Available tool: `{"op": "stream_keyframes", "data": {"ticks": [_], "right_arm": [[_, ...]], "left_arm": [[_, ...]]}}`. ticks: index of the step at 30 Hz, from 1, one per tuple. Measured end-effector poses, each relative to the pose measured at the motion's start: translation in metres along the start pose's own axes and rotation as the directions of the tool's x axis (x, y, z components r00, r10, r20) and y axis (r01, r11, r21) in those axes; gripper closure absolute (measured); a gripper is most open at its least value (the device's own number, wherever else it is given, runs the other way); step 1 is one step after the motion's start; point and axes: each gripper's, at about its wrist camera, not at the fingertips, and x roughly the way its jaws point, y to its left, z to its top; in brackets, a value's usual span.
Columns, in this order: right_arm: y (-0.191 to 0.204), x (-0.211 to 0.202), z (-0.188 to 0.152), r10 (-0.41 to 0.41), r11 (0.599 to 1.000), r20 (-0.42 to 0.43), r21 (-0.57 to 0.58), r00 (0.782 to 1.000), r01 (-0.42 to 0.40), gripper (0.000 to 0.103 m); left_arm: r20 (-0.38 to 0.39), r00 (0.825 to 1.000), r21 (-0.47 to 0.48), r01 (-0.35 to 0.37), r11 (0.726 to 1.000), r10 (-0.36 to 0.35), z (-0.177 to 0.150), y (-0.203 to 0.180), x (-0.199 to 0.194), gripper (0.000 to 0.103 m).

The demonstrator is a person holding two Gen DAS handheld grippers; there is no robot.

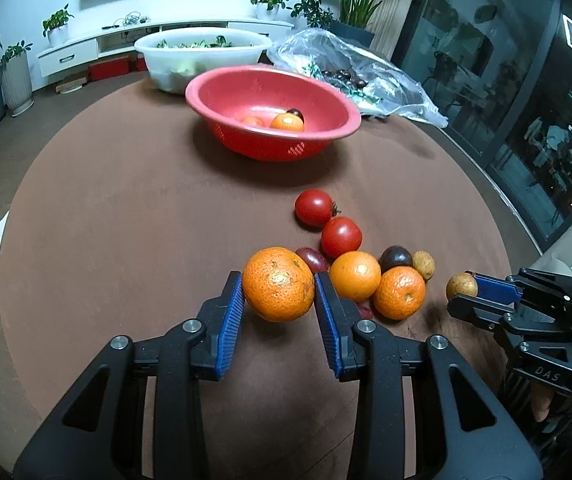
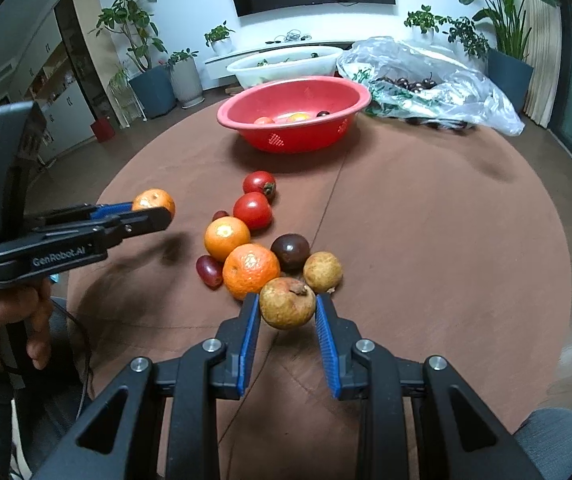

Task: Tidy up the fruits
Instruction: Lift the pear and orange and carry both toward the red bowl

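Note:
My left gripper [image 1: 278,290] is shut on an orange [image 1: 278,284] and holds it above the brown table; it also shows in the right wrist view [image 2: 154,206]. My right gripper [image 2: 287,308] is shut on a small tan round fruit [image 2: 287,302], lifted near the pile; it shows in the left wrist view [image 1: 461,289]. The pile on the table holds two tomatoes [image 1: 313,208], two oranges [image 1: 355,275], a dark plum [image 1: 395,258], a tan fruit [image 1: 423,264] and red grapes [image 1: 313,260]. A red bowl [image 1: 214,88] behind the pile holds a few fruits.
A white basin of greens [image 1: 202,54] stands behind the red bowl. A clear plastic bag with dark cherries [image 1: 349,68] lies at the back right. The round table's edge [image 1: 18,200] curves on the left. A glass wall [image 1: 525,80] is to the right.

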Motion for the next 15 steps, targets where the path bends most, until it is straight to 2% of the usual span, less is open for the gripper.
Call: {"op": "stream_keyframes", "data": {"ticks": [10, 15], "right_arm": [[0.004, -0.007, 0.022, -0.058, 0.997, 0.030, -0.056, 0.998, 0.060, 0.072], [0.006, -0.010, 0.050, -0.079, 0.991, 0.065, -0.098, 0.995, 0.086, 0.072]], "left_arm": [[0.047, 0.999, 0.020, -0.020, 1.000, 0.019, 0.031, 0.000, -0.008, 0.070], [0.075, 0.997, 0.041, -0.039, 0.998, 0.036, 0.055, 0.003, -0.010, 0.070]]}}
